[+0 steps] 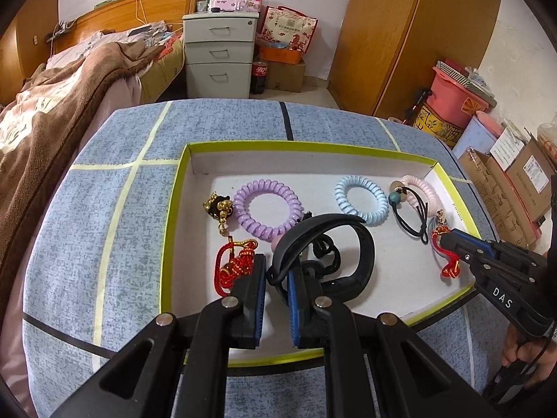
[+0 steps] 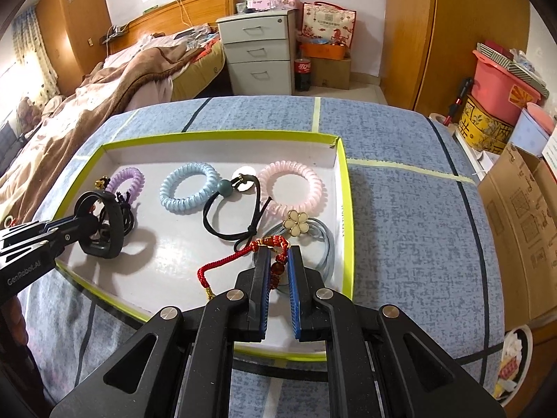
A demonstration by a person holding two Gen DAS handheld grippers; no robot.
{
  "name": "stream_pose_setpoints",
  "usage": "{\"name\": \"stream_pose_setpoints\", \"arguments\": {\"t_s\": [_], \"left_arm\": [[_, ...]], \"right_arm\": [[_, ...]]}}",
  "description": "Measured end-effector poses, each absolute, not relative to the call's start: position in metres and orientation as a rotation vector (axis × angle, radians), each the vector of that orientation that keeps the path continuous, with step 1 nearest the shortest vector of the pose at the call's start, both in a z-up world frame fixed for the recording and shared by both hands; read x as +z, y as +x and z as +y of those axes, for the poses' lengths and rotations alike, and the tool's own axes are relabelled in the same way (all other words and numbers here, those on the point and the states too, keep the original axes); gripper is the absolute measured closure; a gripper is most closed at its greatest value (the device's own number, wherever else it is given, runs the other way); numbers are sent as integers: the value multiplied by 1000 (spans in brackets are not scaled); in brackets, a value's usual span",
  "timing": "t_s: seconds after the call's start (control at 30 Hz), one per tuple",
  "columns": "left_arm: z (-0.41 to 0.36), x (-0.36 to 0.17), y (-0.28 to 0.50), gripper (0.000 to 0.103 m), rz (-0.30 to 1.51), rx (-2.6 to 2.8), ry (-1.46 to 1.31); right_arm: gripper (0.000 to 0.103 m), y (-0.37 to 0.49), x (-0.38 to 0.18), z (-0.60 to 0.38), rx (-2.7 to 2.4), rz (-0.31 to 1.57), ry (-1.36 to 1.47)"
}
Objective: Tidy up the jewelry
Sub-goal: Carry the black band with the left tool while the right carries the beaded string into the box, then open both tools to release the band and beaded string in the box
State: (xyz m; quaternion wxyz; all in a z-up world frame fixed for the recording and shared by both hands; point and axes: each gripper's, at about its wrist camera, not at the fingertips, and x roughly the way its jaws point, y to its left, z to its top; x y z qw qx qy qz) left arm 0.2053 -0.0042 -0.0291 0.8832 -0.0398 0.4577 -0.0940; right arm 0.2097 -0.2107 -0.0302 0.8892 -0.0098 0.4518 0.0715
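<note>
A white tray with a lime-green rim (image 1: 175, 181) (image 2: 343, 181) lies on a blue cloth and holds jewelry. My left gripper (image 1: 276, 264) (image 2: 75, 226) is shut on a black wristband (image 1: 334, 244) (image 2: 111, 223), which stands tilted over black hair ties. My right gripper (image 2: 276, 256) (image 1: 447, 238) is shut on a red cord bracelet with amber beads (image 2: 236, 256) (image 1: 449, 266) near the tray's right side. Purple (image 1: 266, 209), blue (image 1: 362, 200) (image 2: 189, 186) and pink (image 2: 294, 188) coil bands lie along the back. A second red cord charm (image 1: 236, 264) lies left of my left gripper.
A black hair tie with a teal bead (image 2: 226, 209), a white flower tie on a grey band (image 2: 296, 223) and a gold-black charm (image 1: 217, 205) also lie in the tray. A bed (image 1: 69, 80) is at the left, a white drawer unit (image 1: 219, 55) behind, boxes (image 1: 515, 188) at the right.
</note>
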Motion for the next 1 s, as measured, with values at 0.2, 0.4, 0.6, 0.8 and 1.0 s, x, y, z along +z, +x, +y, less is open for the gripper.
{"name": "stream_pose_setpoints", "arguments": {"t_s": [0.2,0.4,0.6,0.8,1.0], "left_arm": [[-5,-30,205,88,958,-195,-78],[-5,-31,202,76,960,-190,-79],[-8,-29,196,66,950,-196,-83],[-5,-24,191,60,929,-186,-94],[-9,-14,181,58,866,-155,-66]], "right_arm": [[92,211,-30,-208,143,937,-33],[87,210,-30,-208,148,932,-23],[63,205,-27,-208,163,915,-4],[63,201,-23,-208,158,896,8],[63,192,-20,-207,166,856,28]]}}
